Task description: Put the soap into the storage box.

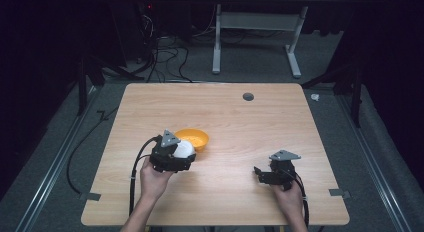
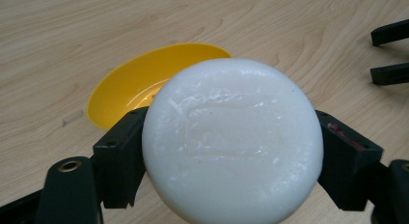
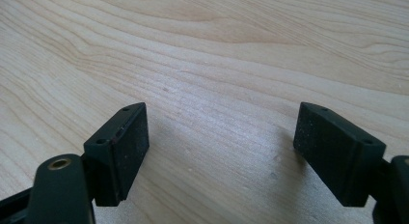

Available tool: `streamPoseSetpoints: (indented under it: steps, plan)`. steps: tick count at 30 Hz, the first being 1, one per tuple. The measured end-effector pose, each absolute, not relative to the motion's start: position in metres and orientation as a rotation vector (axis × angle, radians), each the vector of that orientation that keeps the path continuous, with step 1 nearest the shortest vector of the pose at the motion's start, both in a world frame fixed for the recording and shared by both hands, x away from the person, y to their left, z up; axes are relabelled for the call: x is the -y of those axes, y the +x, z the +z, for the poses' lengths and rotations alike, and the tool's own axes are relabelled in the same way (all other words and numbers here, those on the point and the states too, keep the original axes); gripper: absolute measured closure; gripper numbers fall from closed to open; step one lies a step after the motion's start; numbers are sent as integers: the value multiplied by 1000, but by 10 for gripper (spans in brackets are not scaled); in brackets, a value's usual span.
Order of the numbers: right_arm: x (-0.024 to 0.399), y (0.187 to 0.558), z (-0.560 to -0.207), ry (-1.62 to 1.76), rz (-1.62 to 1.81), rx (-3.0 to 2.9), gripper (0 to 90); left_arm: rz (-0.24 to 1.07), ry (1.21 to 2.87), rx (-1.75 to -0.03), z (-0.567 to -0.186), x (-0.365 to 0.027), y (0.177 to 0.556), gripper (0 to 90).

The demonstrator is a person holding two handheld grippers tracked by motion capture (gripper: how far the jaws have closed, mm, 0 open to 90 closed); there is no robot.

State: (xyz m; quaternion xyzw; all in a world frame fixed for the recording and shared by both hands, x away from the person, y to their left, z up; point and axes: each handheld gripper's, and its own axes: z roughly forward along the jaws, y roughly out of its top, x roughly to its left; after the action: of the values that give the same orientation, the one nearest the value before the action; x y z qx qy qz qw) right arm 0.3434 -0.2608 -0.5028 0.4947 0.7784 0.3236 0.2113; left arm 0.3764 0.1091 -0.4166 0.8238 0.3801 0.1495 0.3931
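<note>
White soap bar (image 2: 232, 142), a round, smooth puck, sits pinched across its widest part between the jaws of my left gripper (image 2: 231, 151), one black pad flat on each flank, which I judge is the only hold that keeps so slick a thing from squirting out. I carry it face-on to the gripper's camera, so its stamped top looks straight back at me and the edges stay squared to the pads. From the high view the left gripper (image 1: 182, 153) holds the soap just on my side of the yellow bowl (image 1: 196, 138), touching or nearly over its near rim; I cannot tell which. In the left gripper view the yellow bowl (image 2: 144, 84) lies open-mouthed behind the soap, empty as far as I can see, so I take it as the place the soap is meant to go, and the near-side approach leaves me a short carry over the rim. My right gripper (image 1: 261, 174) rests well to the right of the bowl, low over the wooden table (image 1: 235, 117), jaws spread wide with nothing between them; in its own view the right gripper (image 3: 219, 151) frames bare wood. I keep it there, I think, simply out of the way yet near enough to steady the bowl if it skids.
</note>
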Motion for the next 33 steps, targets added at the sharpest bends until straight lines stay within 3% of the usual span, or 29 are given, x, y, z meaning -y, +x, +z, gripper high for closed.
streamPoseSetpoints:
  steps: [33]
  plan:
    - [261,343,-503,1376,898,-2164,209,344,2106,-1017,-415,-92,426,231]
